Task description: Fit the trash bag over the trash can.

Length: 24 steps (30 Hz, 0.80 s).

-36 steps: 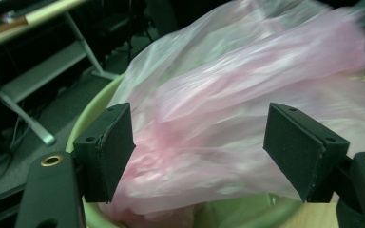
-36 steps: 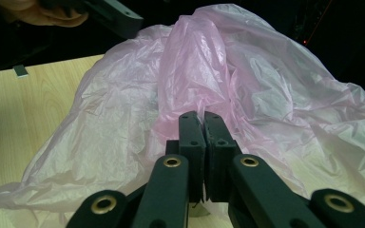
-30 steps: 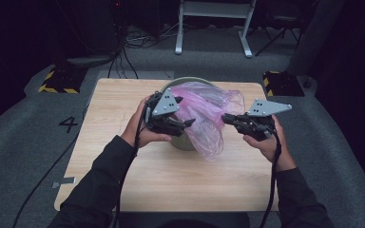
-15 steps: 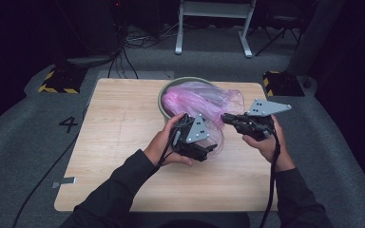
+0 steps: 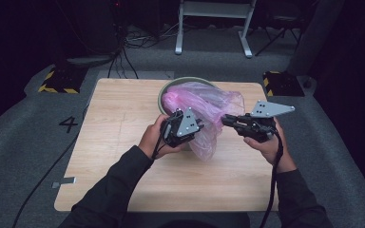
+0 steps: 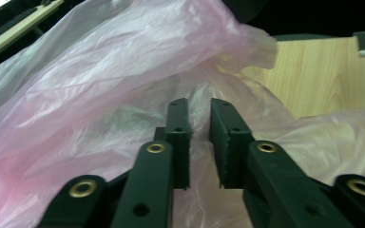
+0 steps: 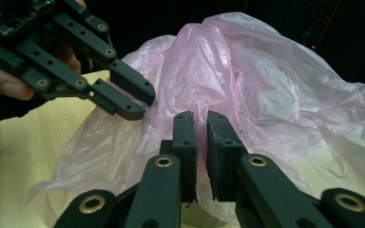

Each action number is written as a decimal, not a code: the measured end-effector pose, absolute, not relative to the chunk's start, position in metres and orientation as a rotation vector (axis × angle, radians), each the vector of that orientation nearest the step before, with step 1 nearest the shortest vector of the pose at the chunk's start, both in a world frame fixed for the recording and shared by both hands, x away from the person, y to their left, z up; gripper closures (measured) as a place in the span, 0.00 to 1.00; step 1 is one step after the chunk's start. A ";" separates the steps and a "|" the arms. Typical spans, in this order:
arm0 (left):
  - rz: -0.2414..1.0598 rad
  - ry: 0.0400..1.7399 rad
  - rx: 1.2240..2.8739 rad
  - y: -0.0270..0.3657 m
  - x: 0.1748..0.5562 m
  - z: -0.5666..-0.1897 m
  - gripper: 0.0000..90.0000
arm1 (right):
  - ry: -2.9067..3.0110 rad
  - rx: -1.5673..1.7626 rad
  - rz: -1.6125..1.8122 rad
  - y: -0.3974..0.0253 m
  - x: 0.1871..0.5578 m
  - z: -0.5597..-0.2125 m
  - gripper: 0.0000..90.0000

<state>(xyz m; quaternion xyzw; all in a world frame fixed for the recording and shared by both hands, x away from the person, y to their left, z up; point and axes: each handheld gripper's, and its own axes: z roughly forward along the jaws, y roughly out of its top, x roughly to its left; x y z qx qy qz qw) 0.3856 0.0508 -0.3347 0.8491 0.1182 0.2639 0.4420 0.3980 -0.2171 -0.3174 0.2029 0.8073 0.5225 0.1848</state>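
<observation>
A thin pink plastic bag (image 5: 204, 102) lies crumpled over a pale green bowl (image 5: 171, 88) at the back middle of the wooden table (image 5: 119, 142). My left gripper (image 5: 200, 127) is at the bag's near side. Its jaws stand almost together, with a fold of the bag (image 6: 100, 71) between the tips (image 6: 199, 107). My right gripper (image 5: 224, 118) comes in from the right, shut on the film (image 7: 247, 71) with only a slit between its jaws (image 7: 202, 118). The left gripper (image 7: 142, 107) also shows in the right gripper view, its tips pressed into the bag.
Bare wood lies to the left of and in front of the bowl. On the grey floor around the table are yellow-and-black striped blocks (image 5: 57, 80), cables (image 5: 123, 52), a painted number 4 (image 5: 69, 124) and a metal stand (image 5: 214, 23) at the back.
The left gripper has swung from the bag's left side round to its near side and closed in on the film. The right gripper has kept its hold in place.
</observation>
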 end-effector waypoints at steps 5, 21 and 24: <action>0.638 0.290 2.064 0.058 0.386 -0.331 0.97 | 2.265 0.553 1.479 -0.219 0.394 -0.318 0.77; 0.592 0.277 2.009 0.067 0.382 -0.327 1.00 | 2.229 0.568 1.513 -0.223 0.353 -0.358 0.50; 0.597 0.274 2.006 0.067 0.382 -0.327 1.00 | 2.251 0.565 1.490 -0.215 0.355 -0.365 0.50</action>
